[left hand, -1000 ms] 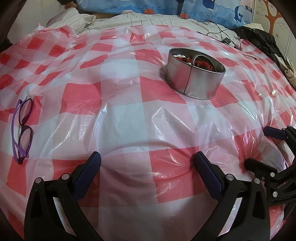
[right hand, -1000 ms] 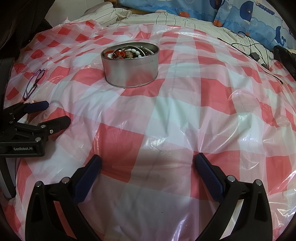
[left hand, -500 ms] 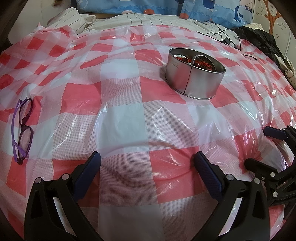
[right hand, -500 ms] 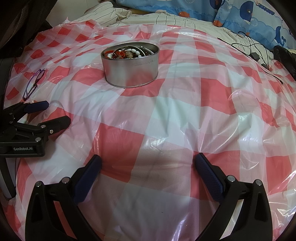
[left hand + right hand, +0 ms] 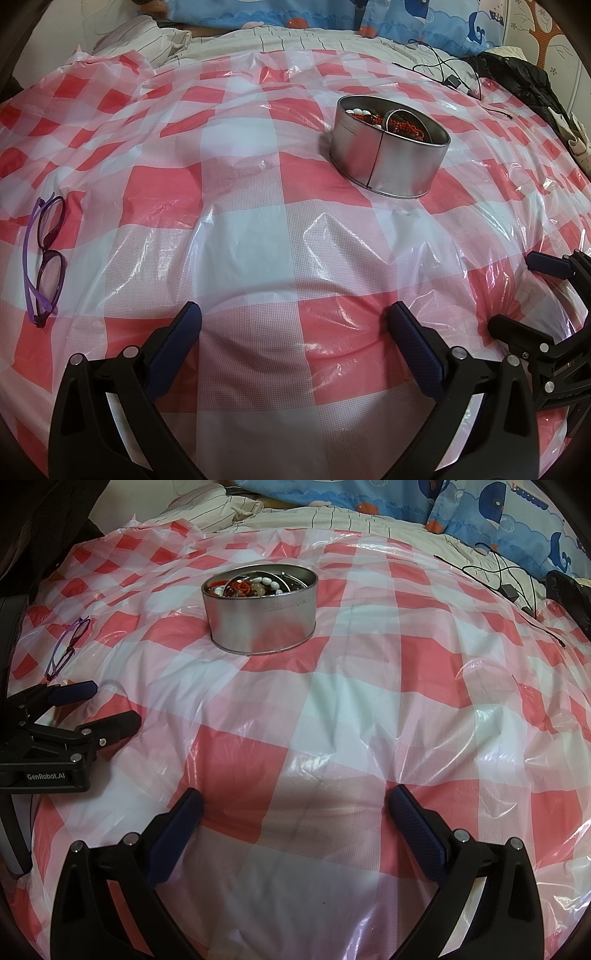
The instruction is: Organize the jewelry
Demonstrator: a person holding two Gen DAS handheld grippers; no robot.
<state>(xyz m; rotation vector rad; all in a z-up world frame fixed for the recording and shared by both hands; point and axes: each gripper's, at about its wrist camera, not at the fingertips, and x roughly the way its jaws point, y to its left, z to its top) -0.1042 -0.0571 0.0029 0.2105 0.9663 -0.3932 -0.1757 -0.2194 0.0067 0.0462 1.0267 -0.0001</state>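
Nothing has moved since a second ago: your left claw (image 5: 293, 319) and right claw (image 5: 295, 805) sit low near the front edge of the bed, and the tin (image 5: 388, 147) and glasses (image 5: 42, 254) lie where they lay. So, by my reading, the task stands paused, either not begun or just done; the pictures don't settle which.

Both claws are spread wide with nothing between the pads, resting just above the checked sheet (image 5: 240, 251). Your right claw also shows at the right edge of the left view, likewise agape.

The tin stands upright toward the back of the bed, right of centre from the left view, well apart from both claws. It is round, so it has no long axis to speak of; its mouth faces straight up. Inside it the jewelry (image 5: 255, 585) lies heaped: red and white beads, and a metal ring that may be a bangle. Whether a divider splits the tin I cannot tell.

No jewelry shows loose on the sheet. The glasses lie folded near the left edge, long axis running front to back.
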